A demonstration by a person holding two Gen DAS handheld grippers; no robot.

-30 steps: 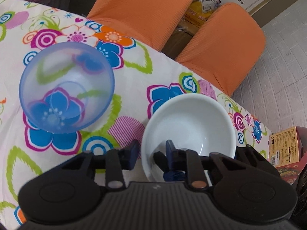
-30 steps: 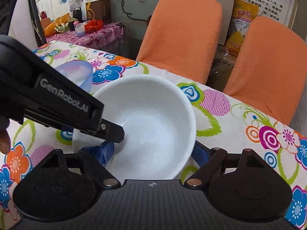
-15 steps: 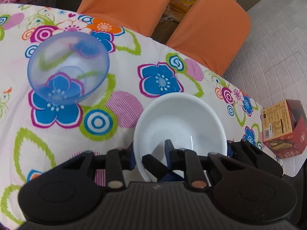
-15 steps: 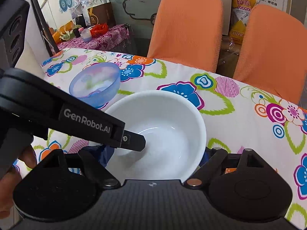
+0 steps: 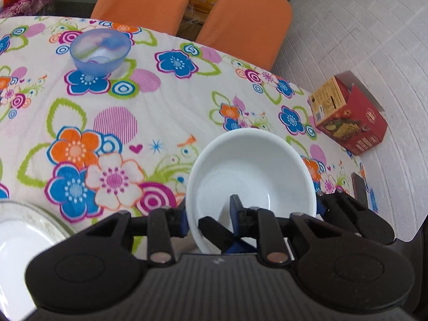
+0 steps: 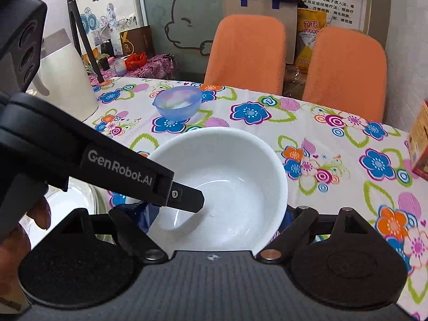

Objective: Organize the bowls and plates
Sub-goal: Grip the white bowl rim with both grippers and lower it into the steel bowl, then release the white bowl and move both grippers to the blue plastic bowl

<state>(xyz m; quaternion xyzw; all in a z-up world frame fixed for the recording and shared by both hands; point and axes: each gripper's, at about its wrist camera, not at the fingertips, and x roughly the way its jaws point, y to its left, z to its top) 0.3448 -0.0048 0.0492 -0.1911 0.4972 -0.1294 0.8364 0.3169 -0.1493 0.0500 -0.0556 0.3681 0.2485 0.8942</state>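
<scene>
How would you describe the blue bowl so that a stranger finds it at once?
Start at the table with the flowered tablecloth and look to its far side, near the two orange chairs. There the blue bowl stands alone on the cloth. It is see-through plastic, unlike the opaque white bowl held nearer the cameras.

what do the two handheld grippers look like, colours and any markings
Both are matte black plastic with ribbed bodies, round side lobes and silver and copper pivot screws. The left gripper has blue finger pads and white "GenRobot.AI" lettering on its side. The right gripper shows blue pads too. No cables visible.
</scene>
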